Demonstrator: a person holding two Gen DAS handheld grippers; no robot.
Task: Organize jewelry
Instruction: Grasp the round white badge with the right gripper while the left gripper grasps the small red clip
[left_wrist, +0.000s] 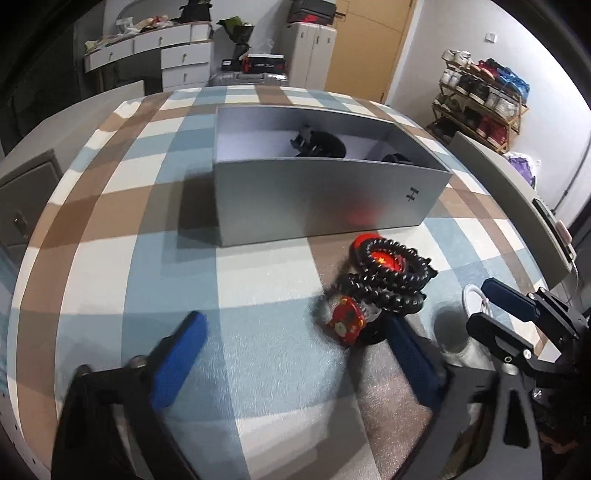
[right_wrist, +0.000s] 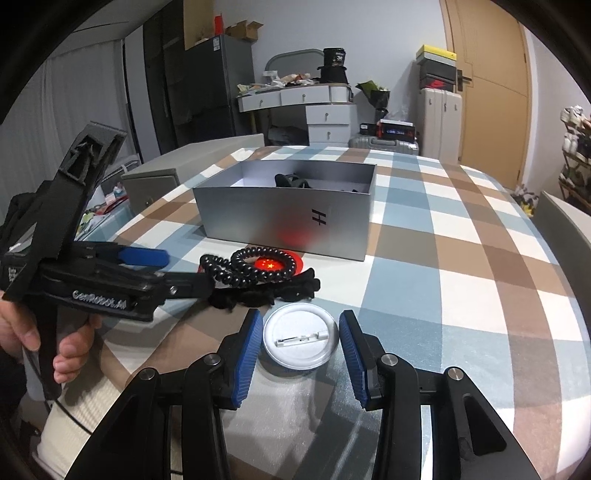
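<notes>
A silver box (left_wrist: 317, 199) stands open on the checked tablecloth, with black items inside; it also shows in the right wrist view (right_wrist: 284, 221). In front of it lies a black bead bracelet (left_wrist: 395, 273) over a red flag badge (left_wrist: 380, 260), with a small red patterned piece (left_wrist: 345, 321) beside them. The bracelet (right_wrist: 258, 267) and badge (right_wrist: 269, 264) show in the right wrist view too. My left gripper (left_wrist: 295, 354) is open, its right finger beside the small red piece. My right gripper (right_wrist: 299, 354) is open around a white round pin badge (right_wrist: 301, 339) lying face down.
A grey panel (left_wrist: 517, 206) lies along the right table edge and a grey metal box (right_wrist: 151, 184) stands at the left edge. Drawers, suitcases, a door and a shoe rack (left_wrist: 480, 99) stand beyond the table.
</notes>
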